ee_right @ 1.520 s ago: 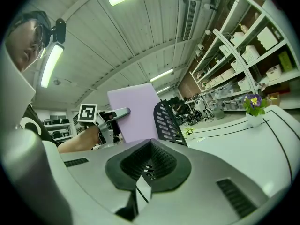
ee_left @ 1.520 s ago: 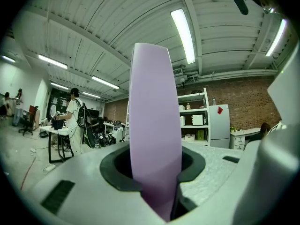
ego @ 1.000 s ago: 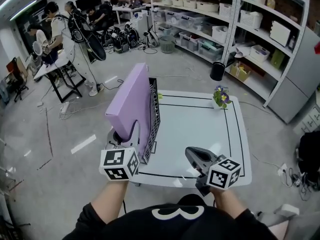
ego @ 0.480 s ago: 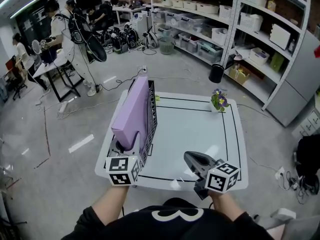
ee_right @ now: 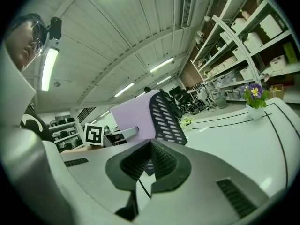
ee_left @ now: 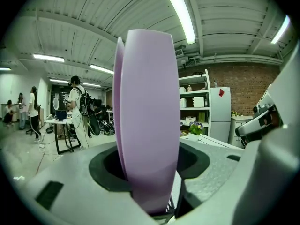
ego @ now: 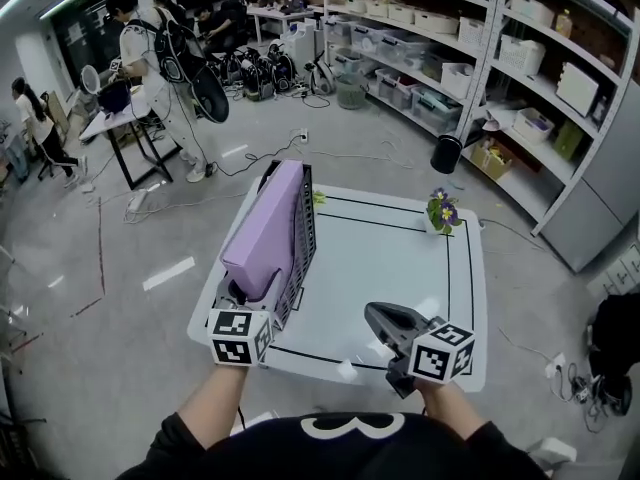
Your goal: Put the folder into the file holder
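A purple folder (ego: 268, 230) stands on edge in the black mesh file holder (ego: 303, 226) at the left side of the white table (ego: 400, 258). My left gripper (ego: 243, 293) is at the folder's near end. Its jaws are opening, with the folder (ee_left: 147, 125) still between them and dark gaps on both sides. My right gripper (ego: 372, 314) hovers over the table's front right, shut with nothing in it. In the right gripper view the folder (ee_right: 133, 114) and the holder (ee_right: 166, 118) show beyond the closed jaws (ee_right: 149, 144).
A small pot of purple flowers (ego: 440, 208) stands at the table's far right corner. Black tape lines run along the table's edges. Shelves with boxes (ego: 520, 58) line the right, a black bin (ego: 446, 153) stands on the floor, and people are at desks at the back left.
The folder has come down from a raised, tilted position into the file holder. My left gripper went down with it. The right gripper has barely moved.
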Available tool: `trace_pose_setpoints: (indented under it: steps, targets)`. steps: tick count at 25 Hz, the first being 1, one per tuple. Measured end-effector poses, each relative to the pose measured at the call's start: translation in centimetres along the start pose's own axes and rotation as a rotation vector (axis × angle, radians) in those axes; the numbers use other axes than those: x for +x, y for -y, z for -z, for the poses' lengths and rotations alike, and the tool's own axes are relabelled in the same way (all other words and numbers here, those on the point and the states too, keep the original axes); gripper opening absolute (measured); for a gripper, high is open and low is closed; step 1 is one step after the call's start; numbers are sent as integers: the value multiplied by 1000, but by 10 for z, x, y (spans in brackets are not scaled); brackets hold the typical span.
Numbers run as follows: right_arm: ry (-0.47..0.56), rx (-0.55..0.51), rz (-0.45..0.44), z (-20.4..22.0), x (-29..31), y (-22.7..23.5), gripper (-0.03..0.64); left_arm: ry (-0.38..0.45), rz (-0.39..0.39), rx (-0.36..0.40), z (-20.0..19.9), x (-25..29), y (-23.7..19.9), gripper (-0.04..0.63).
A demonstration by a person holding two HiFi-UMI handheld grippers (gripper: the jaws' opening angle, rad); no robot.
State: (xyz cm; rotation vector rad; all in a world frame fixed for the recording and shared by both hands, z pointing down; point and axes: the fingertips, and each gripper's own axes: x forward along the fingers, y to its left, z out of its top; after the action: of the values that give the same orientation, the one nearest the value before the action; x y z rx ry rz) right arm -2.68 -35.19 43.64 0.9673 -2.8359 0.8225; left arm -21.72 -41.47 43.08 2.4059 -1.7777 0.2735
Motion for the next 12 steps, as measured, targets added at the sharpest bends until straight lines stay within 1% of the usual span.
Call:
trace_pose_setpoints:
  steps: [3,5,7,10,12]
  targets:
    - [-13,-26,-39,-7,-4,-3,5,-25,3,-34,3,-4,-2,276]
    - [-12,-35,-62,-11,-9,-6,5,-35,3,-55,5,-11,-4,293]
    - [-8,-31,-80,-12,-15,-10,5,-51,8,-88,7,-21,-1,296]
    - [-10,-17,-96,-12,-26,-13,5,-105,13,-186,18,-40,7,296]
    - [-2,-27,-107,-12,-34,-17,5,-118,9,-244,22,-55,14,296]
